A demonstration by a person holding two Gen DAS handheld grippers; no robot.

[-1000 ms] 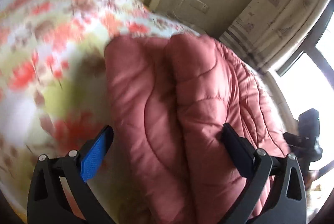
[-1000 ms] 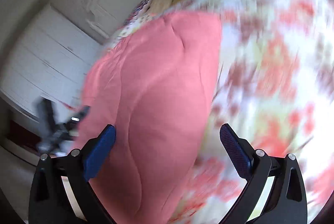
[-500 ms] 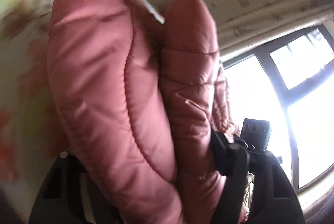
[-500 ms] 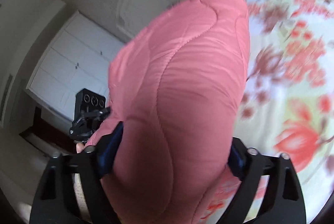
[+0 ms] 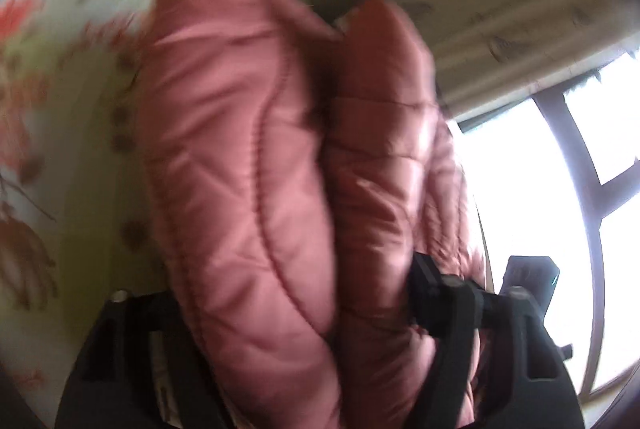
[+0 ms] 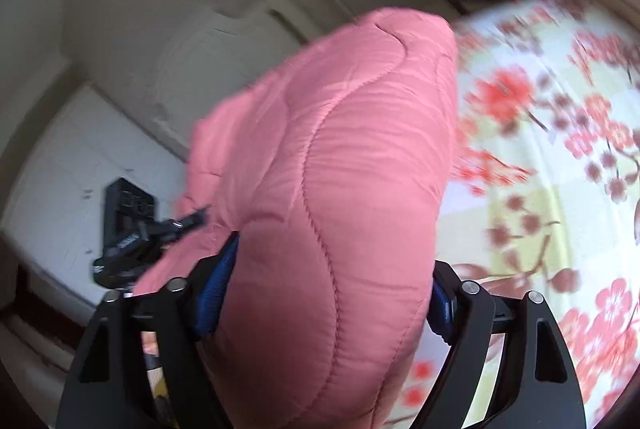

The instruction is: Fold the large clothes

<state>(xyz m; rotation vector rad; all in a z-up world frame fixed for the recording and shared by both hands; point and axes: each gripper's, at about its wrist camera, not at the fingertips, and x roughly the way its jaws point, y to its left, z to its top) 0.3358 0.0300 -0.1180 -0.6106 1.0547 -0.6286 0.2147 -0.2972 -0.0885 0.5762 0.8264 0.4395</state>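
Note:
A pink quilted puffer jacket [image 5: 248, 157] fills the left wrist view, bunched in two thick folds. My left gripper [image 5: 288, 313] is shut on it; the jacket hides most of the left finger. In the right wrist view the same jacket [image 6: 332, 169] bulges between the blue pads [image 6: 214, 293] of my right gripper [image 6: 324, 301], which is shut on it. Both grippers hold the jacket lifted above the floral bed sheet [image 6: 560, 149]. The other gripper shows past the jacket's edge in each view [image 6: 132, 229].
The floral sheet [image 5: 60, 89] covers the bed under the jacket. A bright window [image 5: 560, 169] and a curtain [image 5: 500, 9] are on the right in the left wrist view. White cabinets [image 6: 60, 169] and a wall stand behind in the right wrist view.
Both grippers went from open over the jacket lying on the bed to shut on it, and have lifted it. The views are tilted up toward the walls and window.

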